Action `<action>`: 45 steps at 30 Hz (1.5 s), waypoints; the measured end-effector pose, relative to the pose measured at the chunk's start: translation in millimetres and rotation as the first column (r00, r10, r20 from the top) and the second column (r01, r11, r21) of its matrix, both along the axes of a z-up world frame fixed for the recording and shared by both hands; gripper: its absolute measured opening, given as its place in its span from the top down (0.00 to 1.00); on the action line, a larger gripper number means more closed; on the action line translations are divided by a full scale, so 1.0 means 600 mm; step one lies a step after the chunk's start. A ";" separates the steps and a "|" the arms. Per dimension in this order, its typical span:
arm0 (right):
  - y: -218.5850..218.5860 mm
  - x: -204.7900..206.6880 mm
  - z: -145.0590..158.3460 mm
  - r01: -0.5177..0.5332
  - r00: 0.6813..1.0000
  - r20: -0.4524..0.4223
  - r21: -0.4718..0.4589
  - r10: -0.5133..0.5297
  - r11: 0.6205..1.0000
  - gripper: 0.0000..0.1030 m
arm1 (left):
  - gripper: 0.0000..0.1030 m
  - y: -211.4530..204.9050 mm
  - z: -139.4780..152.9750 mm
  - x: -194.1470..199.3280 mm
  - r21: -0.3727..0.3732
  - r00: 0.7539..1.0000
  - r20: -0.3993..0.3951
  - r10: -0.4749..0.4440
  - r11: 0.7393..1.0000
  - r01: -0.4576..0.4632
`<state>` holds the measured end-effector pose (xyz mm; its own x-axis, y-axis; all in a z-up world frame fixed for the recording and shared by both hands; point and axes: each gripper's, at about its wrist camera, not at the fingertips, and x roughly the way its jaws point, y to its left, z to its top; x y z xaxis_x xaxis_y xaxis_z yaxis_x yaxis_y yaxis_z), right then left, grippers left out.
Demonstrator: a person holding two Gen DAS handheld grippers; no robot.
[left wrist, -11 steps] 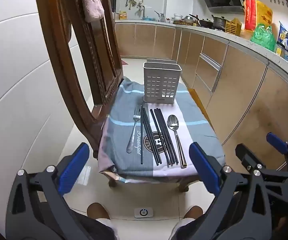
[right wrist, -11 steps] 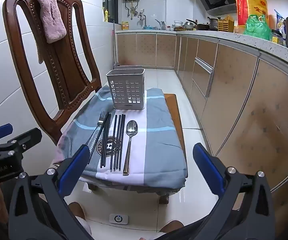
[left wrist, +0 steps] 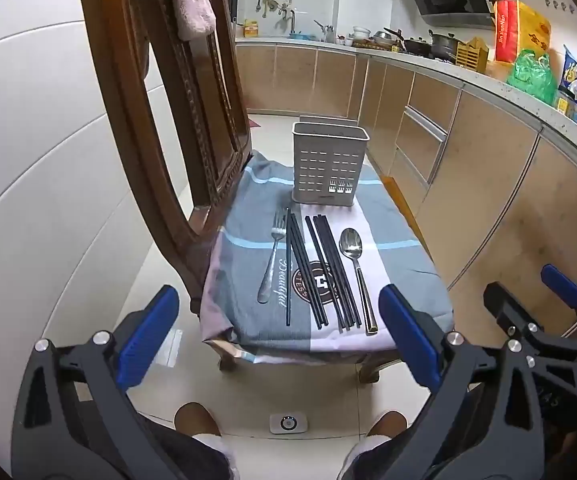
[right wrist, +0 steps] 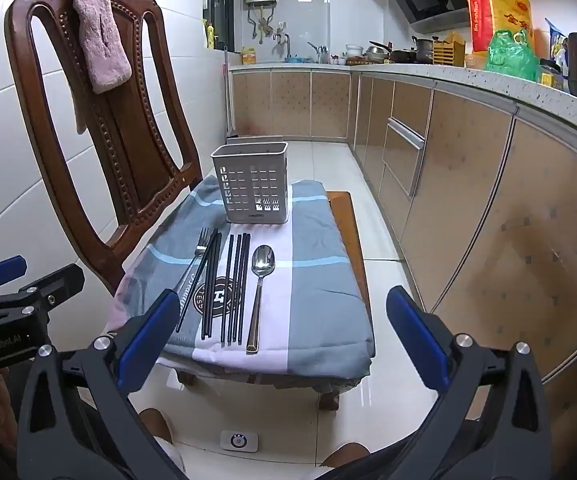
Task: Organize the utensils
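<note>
I am holding my left gripper (left wrist: 278, 340) and right gripper (right wrist: 282, 342) wide apart and empty, in front of a wooden chair (right wrist: 128, 152) in a tiled kitchen. On its cloth-covered seat (left wrist: 400, 264), a fork (left wrist: 271, 264), black chopsticks (left wrist: 320, 268) and a spoon (left wrist: 354, 264) are lying side by side. A perforated utensil holder (left wrist: 328, 166) is standing at the far edge. Cabinets (right wrist: 468, 200) are lining the right.

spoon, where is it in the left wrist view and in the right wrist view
Left wrist view: the spoon lies right of centre, rightmost of the utensils on the cloth.
Right wrist view: the spoon lies just left of centre, again rightmost.
Shared landmark: the white perforated caddy stands beyond the bowl end of the spoon in both.
</note>
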<state>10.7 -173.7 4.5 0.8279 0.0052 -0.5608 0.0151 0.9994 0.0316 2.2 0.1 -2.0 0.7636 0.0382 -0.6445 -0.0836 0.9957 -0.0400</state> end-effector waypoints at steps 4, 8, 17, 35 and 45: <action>-0.003 -0.001 0.000 0.008 1.000 0.002 0.001 -0.008 1.000 0.02 | 0.04 0.000 0.000 -0.001 0.002 1.000 0.003 0.004 1.000 -0.004; -0.006 -0.003 0.002 0.013 1.000 0.007 0.004 -0.013 1.000 0.02 | 0.04 -0.001 -0.002 -0.005 0.001 1.000 0.006 0.004 1.000 -0.004; -0.007 -0.008 0.005 0.016 1.000 0.013 0.011 -0.016 1.000 0.02 | 0.04 0.002 -0.001 -0.004 0.003 1.000 -0.001 0.000 1.000 0.000; -0.008 -0.014 0.001 0.014 1.000 0.015 0.019 -0.014 1.000 0.02 | 0.04 0.004 -0.002 -0.005 0.004 1.000 -0.009 0.002 1.000 -0.002; -0.011 -0.016 -0.002 0.014 1.000 0.011 0.025 -0.014 1.000 0.02 | 0.04 0.005 -0.006 -0.007 0.006 1.000 -0.014 0.004 1.000 -0.004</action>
<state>1.3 -180.2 3.5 0.8343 0.0074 -0.5513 0.0285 0.9980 0.0566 -1.9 3.0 -5.7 0.7541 0.0451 -0.6552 -0.0882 0.9956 -0.0329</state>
